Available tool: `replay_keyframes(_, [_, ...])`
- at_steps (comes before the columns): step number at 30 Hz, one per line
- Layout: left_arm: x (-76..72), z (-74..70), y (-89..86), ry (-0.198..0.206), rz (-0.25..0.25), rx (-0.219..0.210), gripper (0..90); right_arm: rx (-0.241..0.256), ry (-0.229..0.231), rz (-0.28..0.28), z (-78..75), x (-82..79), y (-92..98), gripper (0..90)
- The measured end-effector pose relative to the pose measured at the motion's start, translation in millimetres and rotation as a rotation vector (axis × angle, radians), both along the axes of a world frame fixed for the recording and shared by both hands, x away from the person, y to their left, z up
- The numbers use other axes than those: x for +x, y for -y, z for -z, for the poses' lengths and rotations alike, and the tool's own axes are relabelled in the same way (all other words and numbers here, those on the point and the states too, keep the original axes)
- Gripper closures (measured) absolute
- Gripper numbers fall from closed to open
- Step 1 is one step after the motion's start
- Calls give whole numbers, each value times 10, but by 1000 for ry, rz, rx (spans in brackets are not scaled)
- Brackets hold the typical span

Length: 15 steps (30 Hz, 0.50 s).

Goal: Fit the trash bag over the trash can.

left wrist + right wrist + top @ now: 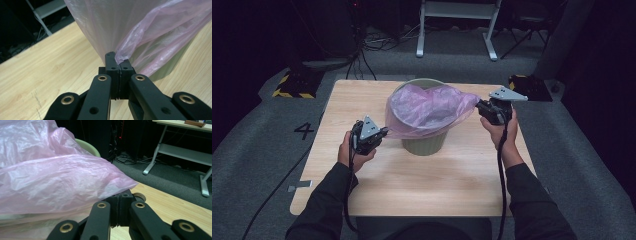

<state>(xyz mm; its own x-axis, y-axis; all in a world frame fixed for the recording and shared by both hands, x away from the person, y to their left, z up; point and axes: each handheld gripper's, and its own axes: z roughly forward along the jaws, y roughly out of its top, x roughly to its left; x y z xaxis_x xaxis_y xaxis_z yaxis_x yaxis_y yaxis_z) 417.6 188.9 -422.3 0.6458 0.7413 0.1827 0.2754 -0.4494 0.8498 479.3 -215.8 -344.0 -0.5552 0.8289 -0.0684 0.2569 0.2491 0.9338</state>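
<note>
While the person's forearms are coming in over the near edge of the wooden surface point(412, 185), each hand is holding a gripper at one side of a pale green bin point(424, 142) that is standing upright near the middle of that surface. On the person's left, the left gripper point(383, 132) is pointing toward the bin's near left side, and its fingers point(111, 65) are pressing tight together on a gathered corner of the pink plastic bag point(429, 110). Seen from the left gripper view, the film is rising out of the seam between the closed fingers and spreading upward across the bin's wall, just beyond the fingertips. Across the bin, the right gripper point(480, 106) is sitting a little farther from the person and higher, at the bin's right rim. Its fingers point(125, 202) are also squeezing shut on the bag's edge, and from the right gripper view the film is fanning out leftward from them over the bin's mouth, with a curve of green rim showing behind it. Between the two grips the bag is stretching across the top of the bin and draping partway down its outside. Farther off, grey carpet point(562, 150) is surrounding the surface, and a white table frame point(457, 25) is standing at the back.
</note>
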Motion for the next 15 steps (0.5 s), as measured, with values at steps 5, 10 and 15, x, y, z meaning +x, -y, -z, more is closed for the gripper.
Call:
replay_keyframes(5, [-49,6,-19,-3,-14,-1,550,27,-8,-7,28,23,19,894])
replay_keyframes(10, [-356,-163,-53,59,57,-24,233,15,16,-22,-30,-68,25,894])
replay_keyframes(15, [-673,-354,-44,163,116,-33,194,1,35,-12,-85,-126,24,894])
